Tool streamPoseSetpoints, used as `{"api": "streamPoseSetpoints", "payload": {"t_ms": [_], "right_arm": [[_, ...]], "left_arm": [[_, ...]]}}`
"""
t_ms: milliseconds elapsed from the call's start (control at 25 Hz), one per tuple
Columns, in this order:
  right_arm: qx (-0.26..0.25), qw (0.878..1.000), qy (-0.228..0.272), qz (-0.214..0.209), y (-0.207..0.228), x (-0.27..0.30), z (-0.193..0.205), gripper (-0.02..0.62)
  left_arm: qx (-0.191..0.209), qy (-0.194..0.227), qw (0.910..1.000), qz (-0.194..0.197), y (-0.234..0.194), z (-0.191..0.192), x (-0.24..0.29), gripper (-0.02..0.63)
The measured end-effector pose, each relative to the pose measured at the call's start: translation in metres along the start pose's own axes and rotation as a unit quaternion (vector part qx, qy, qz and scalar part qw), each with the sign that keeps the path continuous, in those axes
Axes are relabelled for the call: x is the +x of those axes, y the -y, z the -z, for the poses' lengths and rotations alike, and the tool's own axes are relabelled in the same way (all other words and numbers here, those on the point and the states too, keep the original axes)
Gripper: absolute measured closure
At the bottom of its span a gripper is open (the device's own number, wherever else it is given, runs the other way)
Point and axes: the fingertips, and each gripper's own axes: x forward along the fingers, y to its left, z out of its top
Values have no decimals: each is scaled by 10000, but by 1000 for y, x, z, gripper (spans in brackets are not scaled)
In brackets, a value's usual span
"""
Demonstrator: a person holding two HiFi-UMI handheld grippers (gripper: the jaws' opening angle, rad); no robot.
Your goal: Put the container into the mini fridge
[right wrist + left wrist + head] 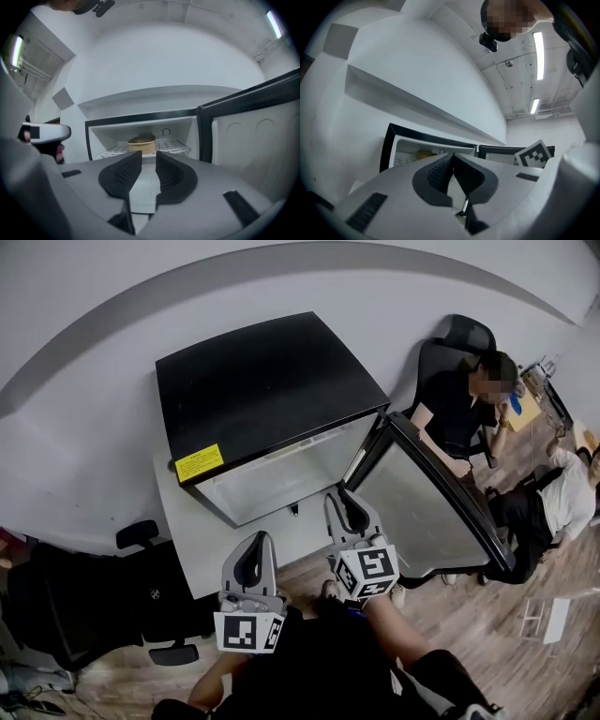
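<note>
The black mini fridge (262,395) stands with its door (427,507) swung open to the right. A tan, lidded container (141,144) sits on the white wire shelf inside, also glimpsed as a yellowish shape (424,153) in the left gripper view. My right gripper (149,158) is in front of the fridge opening, well short of the container, its jaws a narrow gap apart with nothing between them. In the head view it (349,507) points at the opening. My left gripper (253,563) is held lower left, its jaw tips touching (452,157) and empty.
The fridge rests on a white stand (183,540) against a curved white wall. A person sits in a black chair (464,399) at the right, another in white (562,498) beyond the door. A black office chair (84,601) is at the left. The floor is wood.
</note>
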Motion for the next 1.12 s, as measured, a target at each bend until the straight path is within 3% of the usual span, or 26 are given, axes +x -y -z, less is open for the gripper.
{"api": "streamPoseSetpoints", "payload": {"t_ms": [480,1120], "right_arm": [[322,9985,226,-368,16,-58,-20,569],[344,9976,232,-560,10,-47,-20,574]], "left_arm": [[106,20,9988,-476,23,8,14,600],[199,132,9972,-707,17,0,15,600]]}}
